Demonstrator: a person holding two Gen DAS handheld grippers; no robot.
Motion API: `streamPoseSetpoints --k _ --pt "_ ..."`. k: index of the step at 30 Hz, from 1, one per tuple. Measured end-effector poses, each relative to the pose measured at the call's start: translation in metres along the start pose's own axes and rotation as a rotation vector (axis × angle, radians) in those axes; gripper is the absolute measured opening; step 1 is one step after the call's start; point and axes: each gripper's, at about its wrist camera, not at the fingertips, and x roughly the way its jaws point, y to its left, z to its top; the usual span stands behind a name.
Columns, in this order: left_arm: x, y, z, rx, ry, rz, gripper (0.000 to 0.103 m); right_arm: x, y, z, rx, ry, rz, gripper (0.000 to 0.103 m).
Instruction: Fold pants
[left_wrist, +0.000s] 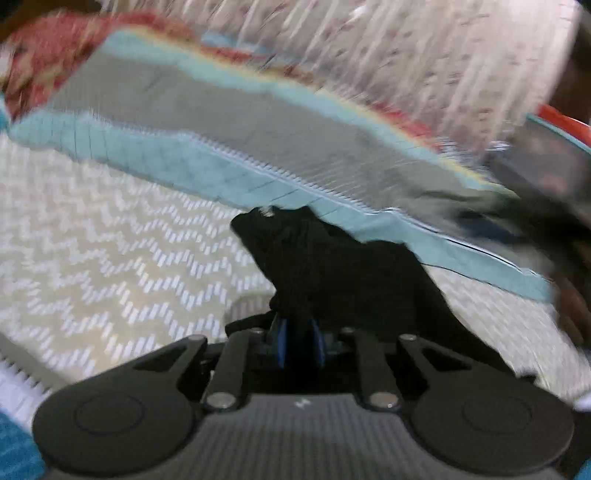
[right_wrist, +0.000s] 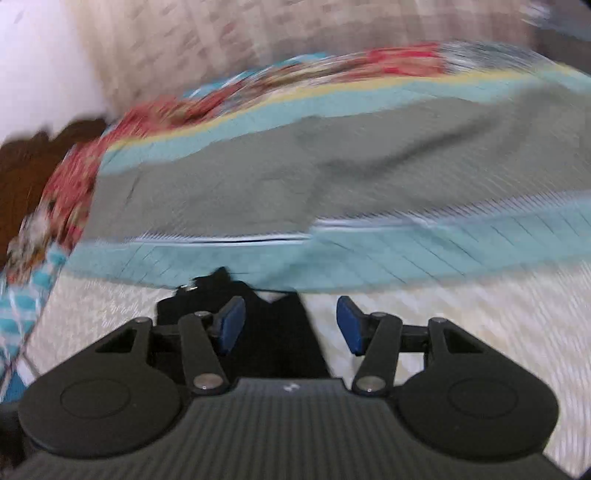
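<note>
Left tongs (left_wrist: 298, 341) pinched narrow on black pants (left_wrist: 332, 266); right tongs (right_wrist: 290, 325) stand wide, pants (right_wrist: 258, 332) between the pads, ungripped. Pants lie on the near chevron bedspread (left_wrist: 110, 240). Advise closing right on the hem before lifting. Grey-teal quilt (right_wrist: 295, 166) lies just beyond, may snag

Cream zigzag bedcover (left_wrist: 110, 236); beyond it, grey-and-teal quilt (right_wrist: 258, 177); red floral fabric (left_wrist: 44, 51)
</note>
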Motion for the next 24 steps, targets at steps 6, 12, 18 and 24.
streamPoseSetpoints --k 6,12,18,24 --pt "-0.09 -0.016 -0.058 0.07 -0.084 -0.03 0.014 0.106 0.085 0.019 -0.111 0.182 0.049 0.062" --pt "-0.104 -0.009 -0.059 0.04 -0.059 -0.013 0.014 0.187 0.117 -0.016 -0.174 0.325 -0.061 0.013" --pt "-0.1 0.008 -0.035 -0.041 -0.099 0.005 0.014 0.06 0.08 -0.013 -0.005 0.016 -0.064 0.01" --pt "-0.068 0.01 -0.003 -0.04 -0.086 0.025 0.013 -0.133 -0.022 -0.016 0.221 -0.314 -0.302 0.01"
